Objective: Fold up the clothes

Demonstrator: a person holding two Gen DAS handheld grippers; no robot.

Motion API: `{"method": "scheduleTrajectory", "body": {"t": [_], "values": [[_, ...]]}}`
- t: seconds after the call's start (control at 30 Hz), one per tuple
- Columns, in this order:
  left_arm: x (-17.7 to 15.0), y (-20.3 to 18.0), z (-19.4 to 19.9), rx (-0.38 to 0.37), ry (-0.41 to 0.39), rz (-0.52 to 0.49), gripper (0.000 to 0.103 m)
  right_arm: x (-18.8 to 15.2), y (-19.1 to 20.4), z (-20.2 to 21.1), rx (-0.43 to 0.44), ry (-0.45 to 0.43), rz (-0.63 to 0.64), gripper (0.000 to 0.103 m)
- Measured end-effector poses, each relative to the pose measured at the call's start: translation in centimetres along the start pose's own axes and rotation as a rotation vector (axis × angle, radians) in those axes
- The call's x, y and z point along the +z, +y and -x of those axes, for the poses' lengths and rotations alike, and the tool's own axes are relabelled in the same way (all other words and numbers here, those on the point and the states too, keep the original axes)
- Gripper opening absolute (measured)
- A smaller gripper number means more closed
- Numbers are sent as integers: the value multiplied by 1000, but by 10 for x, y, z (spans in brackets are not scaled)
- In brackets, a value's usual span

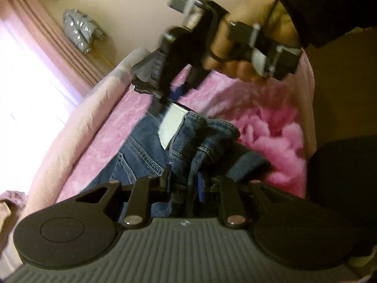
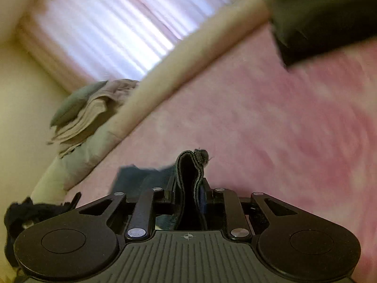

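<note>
The left gripper (image 1: 185, 184) is pinched on a bunched fold of the blue jeans (image 1: 141, 155), which lie on the pink bedspread (image 1: 113, 127), and the right gripper (image 2: 188, 188) is pinched on a stitched denim edge (image 2: 188, 176). Both grips sit close to the fabric edge, so uneven tension between the hands could probably pull the denim free. The slack, crumpled denim between them could set a crooked crease.
</note>
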State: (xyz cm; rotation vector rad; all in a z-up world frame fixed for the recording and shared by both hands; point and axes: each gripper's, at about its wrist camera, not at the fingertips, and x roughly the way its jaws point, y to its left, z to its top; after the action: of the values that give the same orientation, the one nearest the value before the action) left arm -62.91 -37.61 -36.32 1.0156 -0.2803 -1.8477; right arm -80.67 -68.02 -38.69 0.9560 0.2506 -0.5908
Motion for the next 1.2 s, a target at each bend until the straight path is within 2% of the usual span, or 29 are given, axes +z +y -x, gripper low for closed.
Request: {"method": "scheduleTrajectory", "body": {"t": [0.13,0.23,0.33,0.4,0.43,0.47,0.57,0.63,0.77,0.83,0.9,1.0,1.1,1.2], "values": [[-4,-5,2,10,-3,-49,18,-8,-15,3,25,-14,-52,19],[-6,-1,9,28,-13,-59,17,-8,-7,11,15,-17,-60,41],[-10,5,14,21,-16,-23,17,-16,10,17,36,-13,-49,42],[-11,-1,11,3,-4,-41,17,-26,13,22,15,-2,-30,53],[-11,-6,8,-3,3,-56,17,-30,13,25,2,0,-24,65],[-13,-10,6,6,2,-62,18,-35,14,27,-10,1,-19,70],[-16,-15,6,22,-1,-52,21,-48,22,42,-28,-13,1,71],[-19,-9,16,12,-3,-6,29,-57,37,56,-45,-23,77,71],[-45,10,48,48,9,98,31,-83,90,83,-77,-42,381,71],[-61,23,59,80,37,154,31,-97,118,86,-52,-46,529,71],[-78,37,68,114,70,213,31,-109,139,81,-20,-35,619,71],[-98,61,72,161,101,289,31,-121,153,59,-5,10,665,71],[-116,83,70,185,133,353,31,-135,142,29,-95,113,698,70],[-131,98,58,180,182,395,31,-145,144,23,-126,119,773,70]]}}
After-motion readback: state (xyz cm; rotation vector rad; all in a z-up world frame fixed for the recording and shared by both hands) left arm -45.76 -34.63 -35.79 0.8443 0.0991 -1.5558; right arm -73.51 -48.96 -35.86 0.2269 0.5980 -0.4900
